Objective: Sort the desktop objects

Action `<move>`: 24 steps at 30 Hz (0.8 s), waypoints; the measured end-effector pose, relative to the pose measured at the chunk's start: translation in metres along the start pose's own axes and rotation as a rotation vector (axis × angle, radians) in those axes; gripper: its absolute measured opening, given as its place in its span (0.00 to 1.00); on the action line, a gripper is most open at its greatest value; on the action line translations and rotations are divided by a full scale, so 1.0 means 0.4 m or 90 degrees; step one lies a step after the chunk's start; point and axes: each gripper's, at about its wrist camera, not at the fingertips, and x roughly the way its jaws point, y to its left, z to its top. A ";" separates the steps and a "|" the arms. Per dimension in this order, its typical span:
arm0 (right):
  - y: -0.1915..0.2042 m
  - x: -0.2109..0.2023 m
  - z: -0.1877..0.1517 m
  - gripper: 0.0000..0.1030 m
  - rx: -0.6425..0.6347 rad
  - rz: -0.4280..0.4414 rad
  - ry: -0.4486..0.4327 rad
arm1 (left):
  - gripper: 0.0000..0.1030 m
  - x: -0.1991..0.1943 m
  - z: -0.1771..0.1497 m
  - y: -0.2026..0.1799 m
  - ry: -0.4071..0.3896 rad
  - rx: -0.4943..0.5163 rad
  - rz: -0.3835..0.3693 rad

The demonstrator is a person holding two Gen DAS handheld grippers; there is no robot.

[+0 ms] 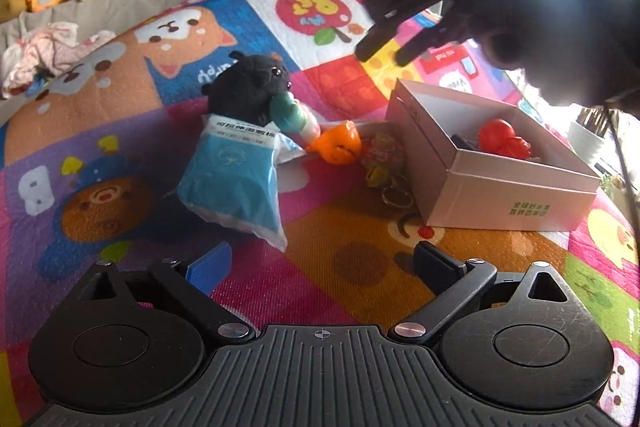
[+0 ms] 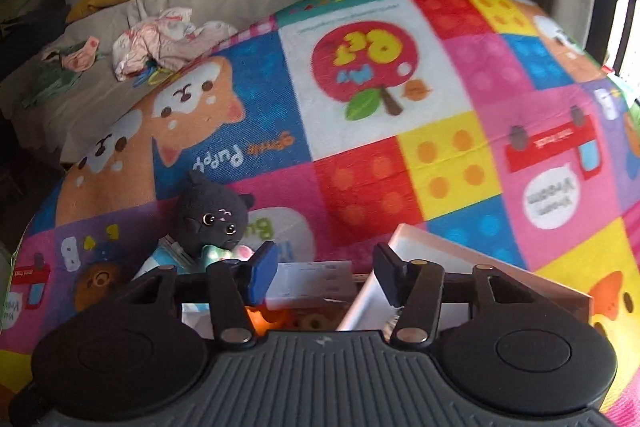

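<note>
Far left on the play mat (image 1: pixel 120 115), nothing had been sorted yet. Then came the pile: the blue packet (image 1: pixel 236 179) lay flat toward the mat's middle, the black plush (image 1: pixel 248 87) leaning on its far end, a pale green bottle-like toy (image 1: pixel 296 115) tucked against the plush, an orange toy (image 1: pixel 340 147) just beside that. A key ring trinket (image 1: pixel 384 167) sat against the box's left wall.

The left gripper (image 1: pixel 320 263) hung low over the mat's near edge, spread about as wide as it goes, nothing between its fingers. I judged the packet its likely target; a flat bag wants a low, level approach and a pinch on one edge, clear of the plush.

The cardboard box (image 1: pixel 500 195) stood near the mat's right edge, a red toy (image 1: pixel 504 139) already inside. The right gripper (image 1: pixel 384 43) hovered above it, partly closed and empty. It would do well to swing clear of the box mouth.
</note>
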 end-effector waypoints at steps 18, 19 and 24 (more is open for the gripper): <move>0.134 0.171 -0.081 0.28 -0.059 0.029 0.226 | 0.99 -0.038 -0.014 0.019 0.018 -0.007 -0.050; 0.149 0.147 -0.104 0.28 -0.068 0.055 0.234 | 1.00 -0.042 -0.019 0.017 0.022 -0.001 -0.051; 0.188 0.029 -0.239 0.29 -0.107 0.158 0.281 | 1.00 -0.063 -0.046 0.014 0.052 0.008 -0.065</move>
